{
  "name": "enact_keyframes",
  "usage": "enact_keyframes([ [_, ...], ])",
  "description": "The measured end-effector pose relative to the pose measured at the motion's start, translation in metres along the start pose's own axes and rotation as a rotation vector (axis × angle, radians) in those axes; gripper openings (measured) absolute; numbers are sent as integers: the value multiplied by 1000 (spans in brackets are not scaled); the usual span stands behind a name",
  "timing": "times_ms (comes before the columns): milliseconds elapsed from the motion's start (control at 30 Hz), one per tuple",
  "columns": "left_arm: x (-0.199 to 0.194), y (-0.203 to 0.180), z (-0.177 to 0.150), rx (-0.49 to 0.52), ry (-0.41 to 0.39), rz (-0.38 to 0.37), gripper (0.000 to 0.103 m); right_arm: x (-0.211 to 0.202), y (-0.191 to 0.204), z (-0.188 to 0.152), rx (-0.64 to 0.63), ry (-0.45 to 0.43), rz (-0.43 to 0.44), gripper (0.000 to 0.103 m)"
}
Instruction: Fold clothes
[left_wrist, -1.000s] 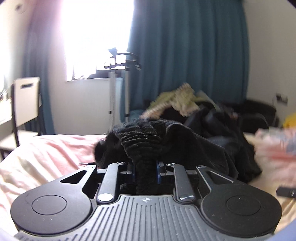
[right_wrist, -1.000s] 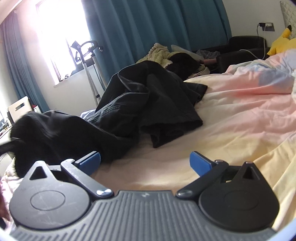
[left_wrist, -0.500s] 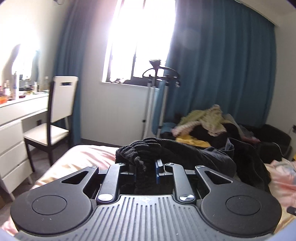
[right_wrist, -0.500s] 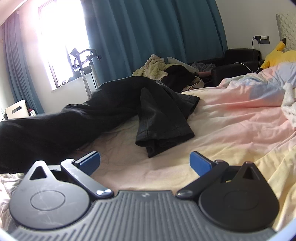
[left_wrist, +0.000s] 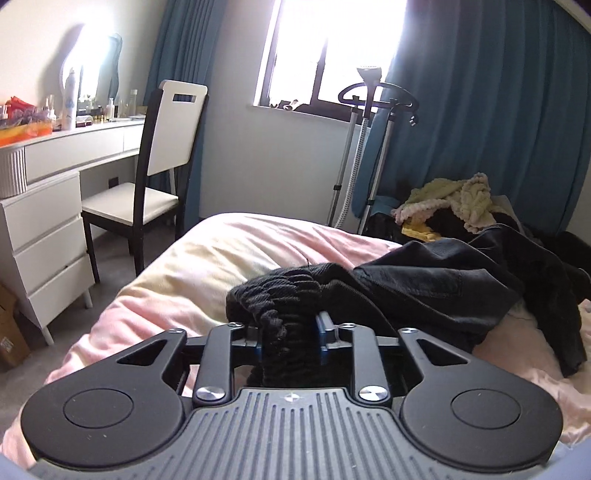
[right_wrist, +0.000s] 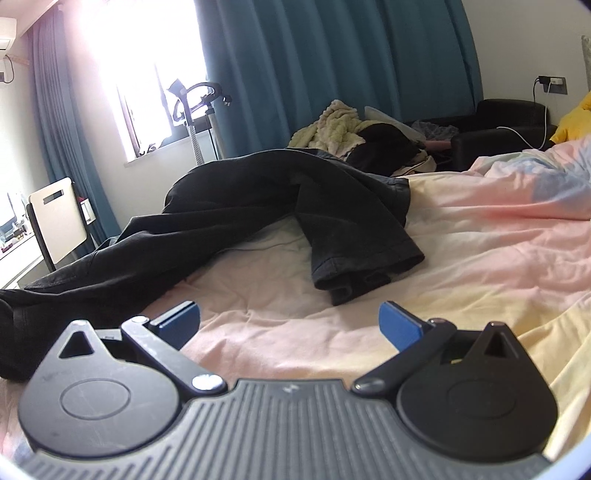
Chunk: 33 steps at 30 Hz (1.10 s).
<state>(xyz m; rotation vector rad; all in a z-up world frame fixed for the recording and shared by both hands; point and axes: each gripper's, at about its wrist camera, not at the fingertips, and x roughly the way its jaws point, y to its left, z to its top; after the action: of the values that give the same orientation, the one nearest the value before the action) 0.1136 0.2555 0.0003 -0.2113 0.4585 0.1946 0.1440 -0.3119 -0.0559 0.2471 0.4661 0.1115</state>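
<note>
Inspecting from nearest to farthest, we record the following.

Left gripper (left_wrist: 289, 341): lower centre of the left wrist view; we find it clenched on the bunched, ribbed waistband end of the black trousers (left_wrist: 436, 291), with dark fabric filling the gap between the blue pads.

Right gripper (right_wrist: 290, 321): lower centre of the right wrist view; we find it released, blue pads spread wide with only bedding between them, touching no garment.

Black trousers: in the right wrist view (right_wrist: 258, 221) we see them stretched across the bed from the lower left edge up toward centre frame, one leg doubled back with its hem lying at centre, just above the open pads. In the left wrist view the cloth runs from the clenched pads out to the right of the frame.

Bed cover (right_wrist: 480, 258): pink and pale yellow, rumpled, lying beneath the trousers in both views.

Chair (left_wrist: 162, 162): white with a dark frame, upper left of the left wrist view, beside the bed.

Dresser (left_wrist: 48, 206): white drawers at the left edge, bottles on top.

Garment steamer stand (left_wrist: 369, 122): upper centre, before the window.

Clothes pile (left_wrist: 458, 199): pale knit and dark items, right of centre, beyond the bed.

Curtains (right_wrist: 332, 66): teal, across the top of the frame.
</note>
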Motion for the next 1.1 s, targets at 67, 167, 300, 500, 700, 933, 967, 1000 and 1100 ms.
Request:
enact_keyframes([
  [67,-12,-2,0,27,3,-11,62,-1,0,0,8,-1,0,103],
  [167,-36,-12,0,81,-11,-25,81,-4,0,0,23,-8,-3,103],
  [300,-67,-35,6,133,-48,-52,89,-8,2,-1,20,-16,0,103],
  [500,-99,-108,16,123,-193,-186,93,-20,3,-3,13,-59,32,103],
  [700,-103,-198,7,97,-207,-340,93,-36,1,0,27,-125,51,103],
  [933,-72,-275,-28,94,-136,-422,93,-7,-21,11,117,-71,56,103],
  [967,-64,-281,-34,95,-128,-432,93,0,-27,13,137,-61,57,103],
  [1000,-55,-284,-42,96,-120,-439,93,7,-33,15,156,-54,53,103],
  [1100,-30,-287,-63,88,-79,-455,94,34,-57,20,226,-35,35,103],
])
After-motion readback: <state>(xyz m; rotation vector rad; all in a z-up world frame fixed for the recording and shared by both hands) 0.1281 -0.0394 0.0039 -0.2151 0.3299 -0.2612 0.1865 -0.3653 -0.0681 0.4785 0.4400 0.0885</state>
